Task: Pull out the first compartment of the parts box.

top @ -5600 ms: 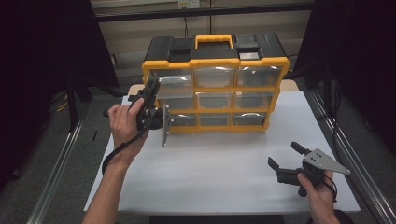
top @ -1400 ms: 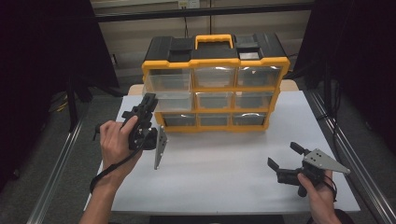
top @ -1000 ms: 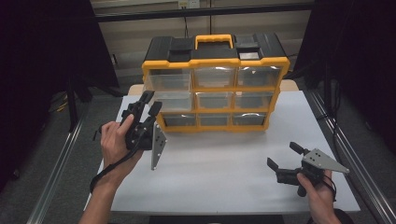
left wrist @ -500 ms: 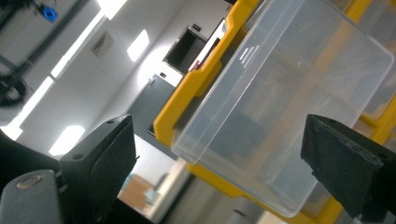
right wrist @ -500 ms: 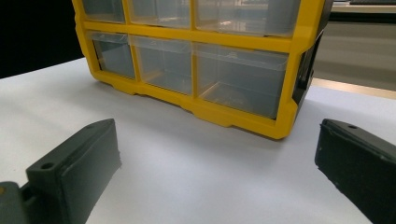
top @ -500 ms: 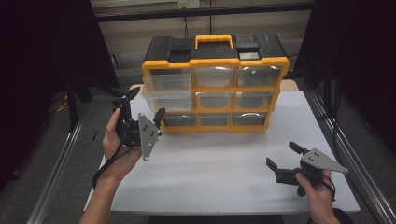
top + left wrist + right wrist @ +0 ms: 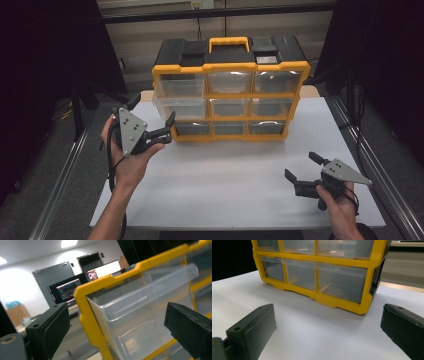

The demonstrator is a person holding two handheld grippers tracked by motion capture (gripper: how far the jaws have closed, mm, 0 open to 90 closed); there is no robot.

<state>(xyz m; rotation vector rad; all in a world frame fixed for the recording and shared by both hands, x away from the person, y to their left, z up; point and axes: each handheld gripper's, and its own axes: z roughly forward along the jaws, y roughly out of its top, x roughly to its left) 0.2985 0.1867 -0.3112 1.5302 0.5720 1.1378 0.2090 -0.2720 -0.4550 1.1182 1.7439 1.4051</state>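
The left claw (image 7: 152,117), jaws spread, straddles the organiser's (image 7: 230,90) protruding clear drawer (image 7: 172,104) (right claw (image 7: 305,174) idles open on the worktop (image 7: 220,180)); closing squarely likely comes next.

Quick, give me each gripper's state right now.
Left gripper: open, its jaws straddling the organizer's left edge.
Right gripper: open, holding nothing.

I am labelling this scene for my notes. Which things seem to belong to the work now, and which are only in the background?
In use: left gripper; pulled-out middle-left drawer; drawer organizer.

Background: right gripper, resting apart; table; monitors.
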